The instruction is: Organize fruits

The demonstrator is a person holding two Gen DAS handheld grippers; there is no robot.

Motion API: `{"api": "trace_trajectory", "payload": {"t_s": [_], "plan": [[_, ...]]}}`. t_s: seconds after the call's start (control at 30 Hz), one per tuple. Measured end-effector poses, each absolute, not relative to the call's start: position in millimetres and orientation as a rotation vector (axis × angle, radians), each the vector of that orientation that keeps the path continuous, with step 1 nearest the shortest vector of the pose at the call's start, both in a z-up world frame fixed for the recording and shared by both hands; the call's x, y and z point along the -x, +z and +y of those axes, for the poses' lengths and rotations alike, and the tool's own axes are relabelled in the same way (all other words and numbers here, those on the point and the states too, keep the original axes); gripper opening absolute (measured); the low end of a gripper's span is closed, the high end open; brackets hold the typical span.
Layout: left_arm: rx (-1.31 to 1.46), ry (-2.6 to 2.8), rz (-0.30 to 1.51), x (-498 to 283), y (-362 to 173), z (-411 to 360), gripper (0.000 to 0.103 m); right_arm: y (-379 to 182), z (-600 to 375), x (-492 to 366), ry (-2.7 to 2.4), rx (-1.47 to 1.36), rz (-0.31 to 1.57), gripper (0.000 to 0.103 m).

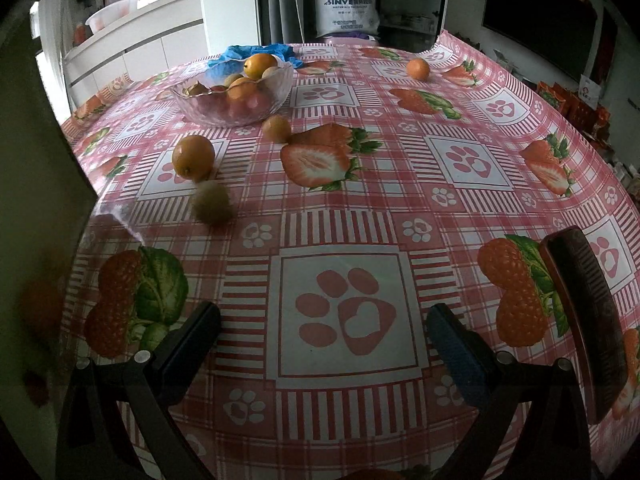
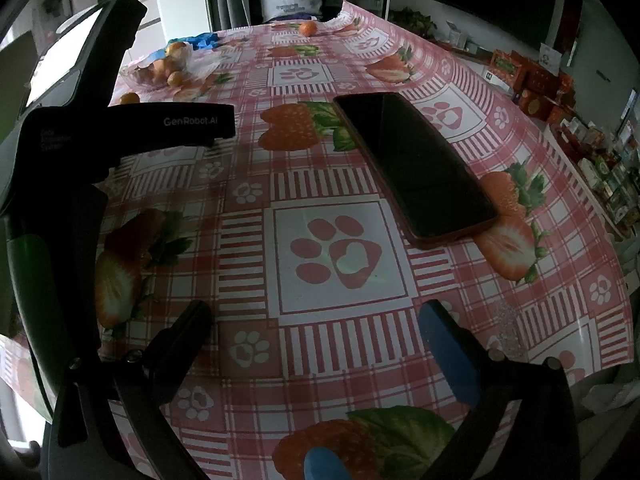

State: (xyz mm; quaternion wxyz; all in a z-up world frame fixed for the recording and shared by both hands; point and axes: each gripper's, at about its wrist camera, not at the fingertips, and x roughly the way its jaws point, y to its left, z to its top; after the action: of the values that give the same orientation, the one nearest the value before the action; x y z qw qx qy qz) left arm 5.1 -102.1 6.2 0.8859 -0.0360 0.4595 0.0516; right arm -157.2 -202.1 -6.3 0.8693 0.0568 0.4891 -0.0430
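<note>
A glass bowl (image 1: pixel 276 92) with several fruits stands at the far left of the table; it also shows in the right wrist view (image 2: pixel 138 74). Loose on the cloth lie a large orange (image 1: pixel 193 156), a small orange fruit (image 1: pixel 276 128), a blurred brown kiwi (image 1: pixel 212 208) and a far orange (image 1: pixel 418 68). My left gripper (image 1: pixel 322 334) is open and empty, above the cloth well short of the fruits. My right gripper (image 2: pixel 314 330) is open and empty over a paw print.
A dark phone (image 2: pixel 412 164) lies on the strawberry-patterned tablecloth (image 2: pixel 320 184), its edge also in the left wrist view (image 1: pixel 588 320). The left gripper's body (image 2: pixel 80 132) fills the left of the right wrist view. A blue cloth (image 1: pixel 260 54) lies behind the bowl. Boxes line the right.
</note>
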Motion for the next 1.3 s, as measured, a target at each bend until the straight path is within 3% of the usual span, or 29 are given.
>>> {"api": "trace_trajectory", "payload": {"t_s": [1.3], "plan": [[0.076, 0.107, 0.956, -5.2, 6.1, -101.5, 0.103, -7.7, -207.9, 158.5, -0.107, -0.129, 1.030, 0.103]]}}
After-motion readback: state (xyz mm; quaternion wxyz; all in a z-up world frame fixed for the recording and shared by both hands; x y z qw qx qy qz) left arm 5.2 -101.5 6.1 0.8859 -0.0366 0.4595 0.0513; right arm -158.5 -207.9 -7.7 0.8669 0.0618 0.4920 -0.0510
